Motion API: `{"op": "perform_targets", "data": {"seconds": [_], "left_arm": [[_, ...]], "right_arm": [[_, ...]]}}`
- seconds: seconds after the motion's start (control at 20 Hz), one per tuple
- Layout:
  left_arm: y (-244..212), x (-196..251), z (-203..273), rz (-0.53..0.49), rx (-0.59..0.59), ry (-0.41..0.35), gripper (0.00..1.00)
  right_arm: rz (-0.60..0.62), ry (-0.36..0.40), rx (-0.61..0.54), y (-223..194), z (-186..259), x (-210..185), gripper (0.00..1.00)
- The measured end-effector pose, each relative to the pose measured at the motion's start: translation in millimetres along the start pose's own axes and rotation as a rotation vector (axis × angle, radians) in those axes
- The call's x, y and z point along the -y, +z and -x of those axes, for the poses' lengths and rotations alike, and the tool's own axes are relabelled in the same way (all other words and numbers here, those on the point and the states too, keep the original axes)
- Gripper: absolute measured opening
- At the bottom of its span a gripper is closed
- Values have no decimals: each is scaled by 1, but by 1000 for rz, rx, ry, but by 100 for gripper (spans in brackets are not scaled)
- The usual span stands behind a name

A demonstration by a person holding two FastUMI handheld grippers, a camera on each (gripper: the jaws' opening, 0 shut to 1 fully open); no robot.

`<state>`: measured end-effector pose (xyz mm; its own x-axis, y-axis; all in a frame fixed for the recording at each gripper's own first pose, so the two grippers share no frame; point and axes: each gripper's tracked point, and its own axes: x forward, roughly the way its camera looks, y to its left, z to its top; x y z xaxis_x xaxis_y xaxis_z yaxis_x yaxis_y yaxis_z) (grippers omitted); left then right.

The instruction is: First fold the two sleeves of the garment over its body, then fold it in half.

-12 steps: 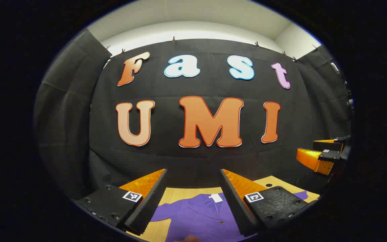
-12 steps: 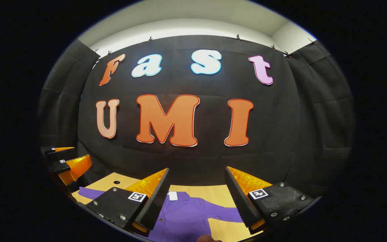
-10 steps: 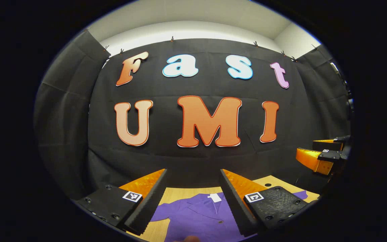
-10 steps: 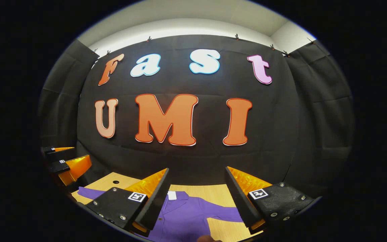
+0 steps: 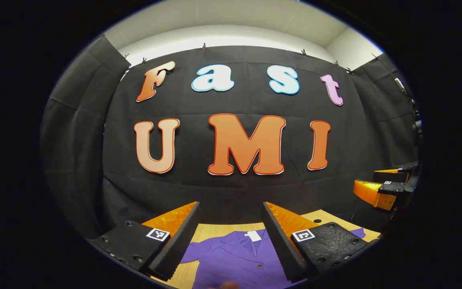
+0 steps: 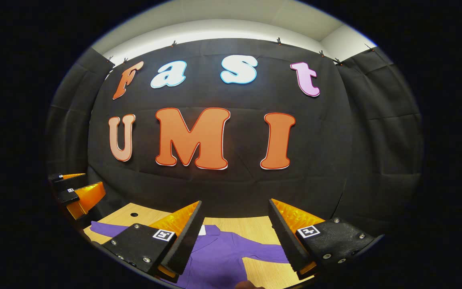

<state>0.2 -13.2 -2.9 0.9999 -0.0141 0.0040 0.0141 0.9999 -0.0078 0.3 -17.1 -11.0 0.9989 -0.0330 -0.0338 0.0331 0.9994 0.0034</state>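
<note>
Both cameras have tipped slightly downward since a half-second ago, baring more of the light wooden tabletop (image 6: pixel 261 228) in the right gripper view. Each with fingers spread wide and holding nothing, the left gripper (image 5: pixel 231 237) and the right gripper (image 6: pixel 235 237) hover above the purple button-front shirt with a white neck label (image 5: pixel 235 257), which lies flat at 6 o'clock in both views. One sleeve (image 6: pixel 261 251) stretches toward 4 o'clock in the right gripper view, unfolded.

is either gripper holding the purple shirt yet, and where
Nothing is held. The left gripper and right gripper both hang open above the purple shirt, sleeves unfolded.
</note>
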Motion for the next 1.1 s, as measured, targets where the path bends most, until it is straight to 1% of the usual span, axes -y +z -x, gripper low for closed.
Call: {"op": "perform_targets", "data": {"seconds": [0.45,0.75,1.1], "left_arm": [[0,9,2,-11,1,5,94],[2,13,7,-11,6,22,95],[1,19,10,-25,11,37,94]], "right_arm": [[-7,-4,-10,-4,-3,10,95],[-24,-38,-30,-14,-4,30,95],[-2,-71,-38,-26,-7,52,95]]}}
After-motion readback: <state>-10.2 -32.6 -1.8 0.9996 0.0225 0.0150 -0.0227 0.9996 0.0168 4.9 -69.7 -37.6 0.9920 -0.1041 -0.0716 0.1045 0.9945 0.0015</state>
